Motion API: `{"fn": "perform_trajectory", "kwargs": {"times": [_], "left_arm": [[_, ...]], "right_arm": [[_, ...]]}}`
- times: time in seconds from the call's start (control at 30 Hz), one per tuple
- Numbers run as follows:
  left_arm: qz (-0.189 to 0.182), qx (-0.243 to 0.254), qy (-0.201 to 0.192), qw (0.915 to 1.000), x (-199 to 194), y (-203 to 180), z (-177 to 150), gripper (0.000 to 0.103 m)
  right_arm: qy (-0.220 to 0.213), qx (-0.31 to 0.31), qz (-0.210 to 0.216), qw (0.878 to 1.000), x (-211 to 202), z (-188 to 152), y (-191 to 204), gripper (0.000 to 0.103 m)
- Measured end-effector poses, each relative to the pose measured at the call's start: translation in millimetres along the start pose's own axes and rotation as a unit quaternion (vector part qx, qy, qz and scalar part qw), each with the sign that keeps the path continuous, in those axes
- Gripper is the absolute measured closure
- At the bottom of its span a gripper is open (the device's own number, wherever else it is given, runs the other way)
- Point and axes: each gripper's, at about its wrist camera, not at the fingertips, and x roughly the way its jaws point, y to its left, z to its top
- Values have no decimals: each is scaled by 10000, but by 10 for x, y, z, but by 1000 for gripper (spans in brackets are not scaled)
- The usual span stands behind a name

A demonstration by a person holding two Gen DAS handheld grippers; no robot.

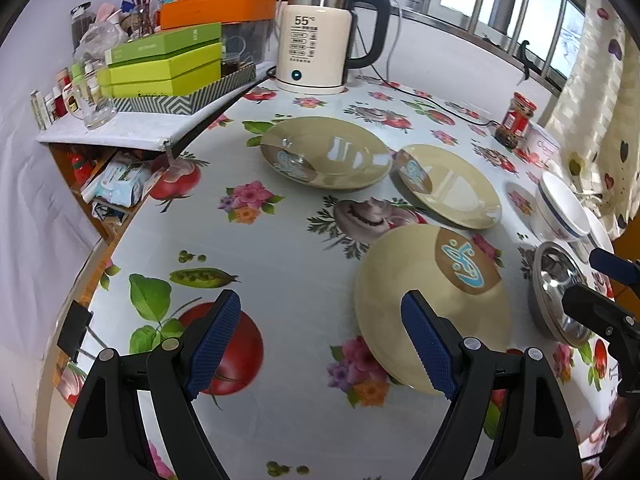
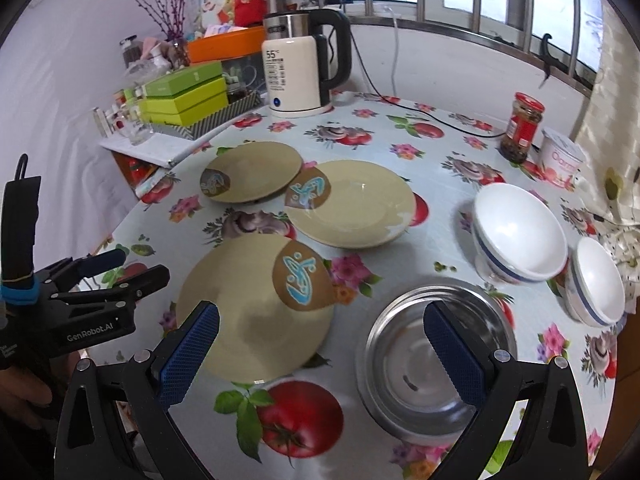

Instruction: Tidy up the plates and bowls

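Both tools spread wide and empty: left tool (image 1: 320, 344) hangs over bare desk (image 1: 280, 248), its inner blue pad (image 1: 428, 348) overlapping the near edge of the near yellow plate (image 1: 428, 300) in the left wrist view, contact can't be told; right tool (image 2: 320, 356) sits low above the gap between that plate (image 2: 256, 308) and the steel bowl (image 2: 436, 360), one finger over each rim, gripping neither. Reads as an approach pose before any pick, jaws pre-opened wide enough to take a rim. Outward: three yellow plates lie flat and single on the flowered cloth, nothing stacked; middle yellow plate (image 2: 352, 208) just beyond the near one, apart from it, far yellow plate (image 2: 256, 172) to its left with edges meeting or just overlapping. Steel bowl upright, just right of the near plate. Two white bowls near the right desk edge, big white bowl (image 2: 520, 232) and small white bowl (image 2: 596, 280), close together, both tipped toward the camera, possibly lens warp. Likely plan: plates into one pile, bowls nested, none begun. Back of desk: kettle (image 2: 296, 76) with cord, red jar (image 2: 522, 128), yogurt cup (image 2: 562, 160), green boxes (image 2: 184, 96), well clear of the dishes.
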Motion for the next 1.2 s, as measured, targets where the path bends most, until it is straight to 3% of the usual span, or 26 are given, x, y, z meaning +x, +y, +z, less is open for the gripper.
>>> {"fn": "perform_trajectory", "kwargs": {"times": [0.47, 0.73, 1.13, 1.2], "left_arm": [[100, -208, -7, 9997, 132, 196, 194, 20], [322, -50, -156, 9993, 220, 227, 400, 20], [-51, -343, -39, 9994, 464, 399, 679, 20], [-220, -478, -31, 9986, 506, 463, 739, 20]], "right_arm": [[152, -149, 262, 9994, 305, 277, 214, 2], [183, -156, 387, 9990, 493, 569, 245, 7], [336, -243, 517, 9978, 903, 969, 252, 12], [427, -214, 596, 9971, 997, 1040, 246, 18]]}}
